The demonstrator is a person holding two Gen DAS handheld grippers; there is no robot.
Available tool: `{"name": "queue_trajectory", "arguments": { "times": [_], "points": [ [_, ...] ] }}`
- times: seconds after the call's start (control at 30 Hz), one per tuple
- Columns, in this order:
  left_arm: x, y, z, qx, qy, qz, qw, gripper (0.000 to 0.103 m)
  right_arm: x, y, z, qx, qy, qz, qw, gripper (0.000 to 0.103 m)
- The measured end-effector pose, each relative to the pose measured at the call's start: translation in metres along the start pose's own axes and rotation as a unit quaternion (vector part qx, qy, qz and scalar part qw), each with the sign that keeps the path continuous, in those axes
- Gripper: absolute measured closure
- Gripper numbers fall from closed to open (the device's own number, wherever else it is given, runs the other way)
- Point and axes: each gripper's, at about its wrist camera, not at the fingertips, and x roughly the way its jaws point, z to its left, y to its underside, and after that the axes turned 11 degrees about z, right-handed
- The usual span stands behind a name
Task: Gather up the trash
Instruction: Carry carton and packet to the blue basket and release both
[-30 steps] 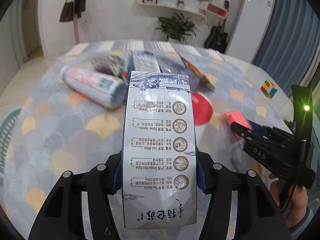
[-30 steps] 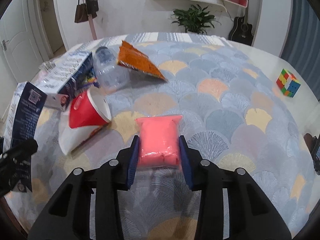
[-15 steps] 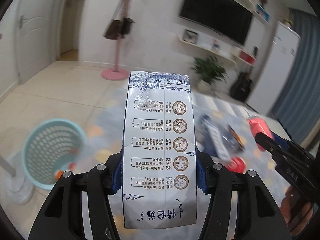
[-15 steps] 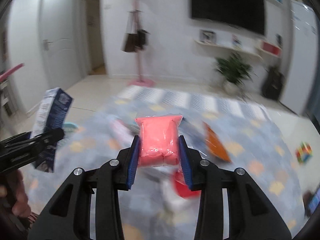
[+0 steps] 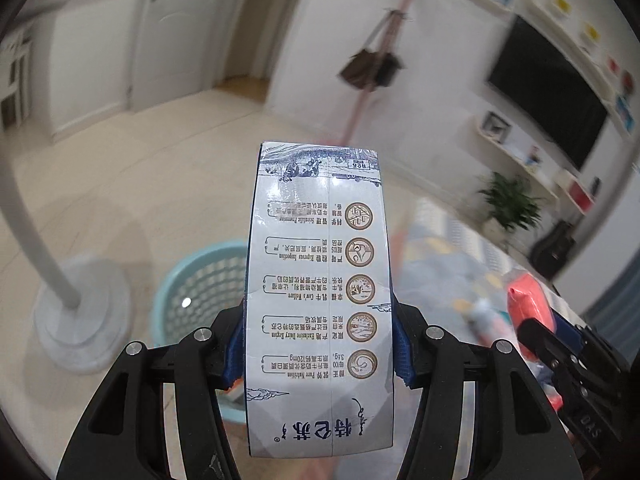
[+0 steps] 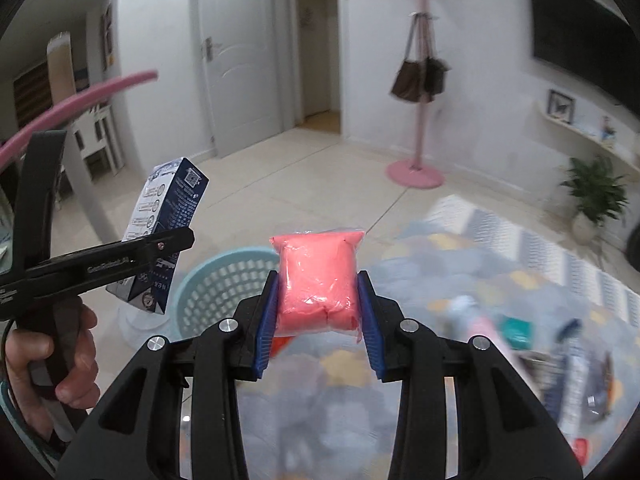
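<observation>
My left gripper (image 5: 318,344) is shut on a white and blue milk carton (image 5: 318,300), held in the air above a light blue perforated basket (image 5: 200,284) on the floor. The carton also shows in the right wrist view (image 6: 164,232), at the left. My right gripper (image 6: 318,316) is shut on a pink plastic packet (image 6: 318,280), held above the near edge of the table with the basket (image 6: 224,284) just beyond it. The packet shows at the right in the left wrist view (image 5: 530,308).
A table with a scale-patterned cloth (image 6: 500,280) carries more blurred trash at the right (image 6: 576,364). A white stand with a round base (image 5: 80,320) is left of the basket. A pink coat stand (image 6: 418,160) stands farther back on the tiled floor.
Both grippers have lifted off the table and swung left with the carton and the packet still held. The basket on the floor has come into view below them.
</observation>
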Motion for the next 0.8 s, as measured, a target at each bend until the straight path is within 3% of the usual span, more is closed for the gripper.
{"name": "queue_trajectory", "arguments": {
  "times": [0.17, 0.43, 0.6, 0.7, 0.8],
  "points": [
    [0.044, 0.002, 0.046, -0.043, -0.002, 0.051, 0.9978, 0.048, 0.063, -0.004, 0.025, -0.003, -0.027, 0.056, 0.998, 0.068],
    [0.093, 0.011, 0.076, -0.069, -0.006, 0.105, 0.992, 0.048, 0.135, -0.002, 0.037, 0.017, -0.046, 0.145, 0.988, 0.068],
    [0.103, 0.011, 0.092, -0.079, -0.011, 0.117, 0.9899, 0.047, 0.142, -0.005, 0.038, 0.028, -0.048, 0.154, 0.987, 0.067],
    [0.098, 0.012, 0.095, -0.082, -0.012, 0.115, 0.9899, 0.038, 0.14, -0.008, 0.033, 0.036, -0.059, 0.15, 0.986, 0.066],
    [0.093, 0.01, 0.091, -0.082, -0.014, 0.106, 0.9908, 0.033, 0.129, -0.01, 0.031, 0.041, -0.066, 0.14, 0.987, 0.056]
  ]
}}
